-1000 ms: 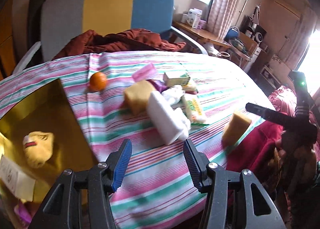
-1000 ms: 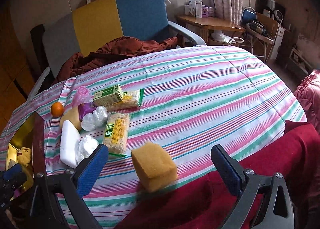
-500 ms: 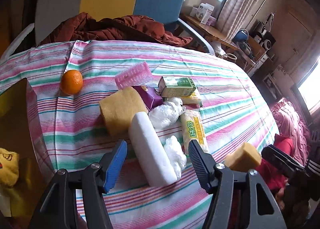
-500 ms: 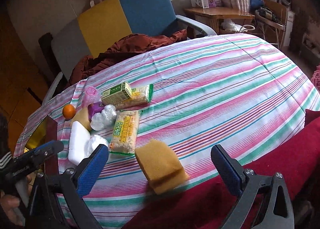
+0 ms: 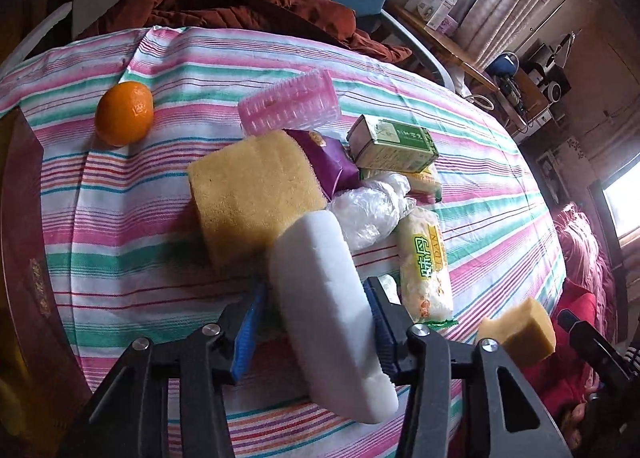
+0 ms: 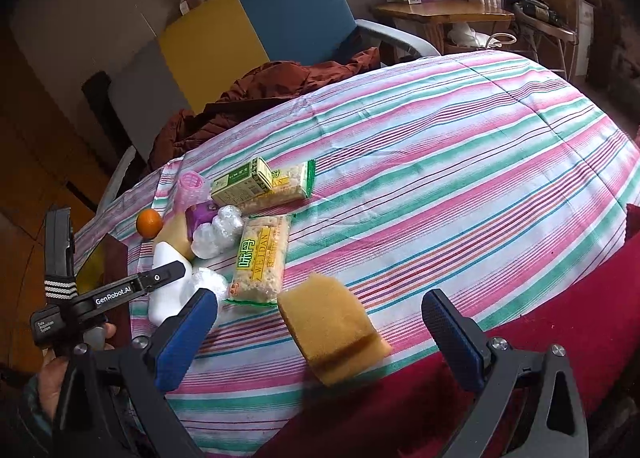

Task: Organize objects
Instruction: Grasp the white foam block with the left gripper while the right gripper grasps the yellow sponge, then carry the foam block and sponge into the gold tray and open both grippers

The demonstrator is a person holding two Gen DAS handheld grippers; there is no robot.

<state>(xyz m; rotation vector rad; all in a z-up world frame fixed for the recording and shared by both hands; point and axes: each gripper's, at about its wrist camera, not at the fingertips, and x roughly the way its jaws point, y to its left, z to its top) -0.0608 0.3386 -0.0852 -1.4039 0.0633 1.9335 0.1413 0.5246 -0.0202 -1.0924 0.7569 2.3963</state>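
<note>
Left gripper (image 5: 316, 326) straddling long white foam block (image 5: 324, 310); contact unclear. Right gripper (image 6: 320, 322) released behind yellow sponge (image 6: 332, 326). Next: clench, lift.

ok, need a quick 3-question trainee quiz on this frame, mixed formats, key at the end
1. True or false: the orange touches the pink ribbed case.
2. Multiple choice: what lies between the left gripper fingers? A) green box B) white foam block C) purple packet
3. Fill in: the right gripper is ____, with a yellow sponge between its fingers, untouched.

Key:
1. False. They lie apart on the striped cloth.
2. B. The white foam block sits between the pads; the right pad looks against it, the left shows a slight gap, so a full clamp cannot be told.
3. Open.
</note>
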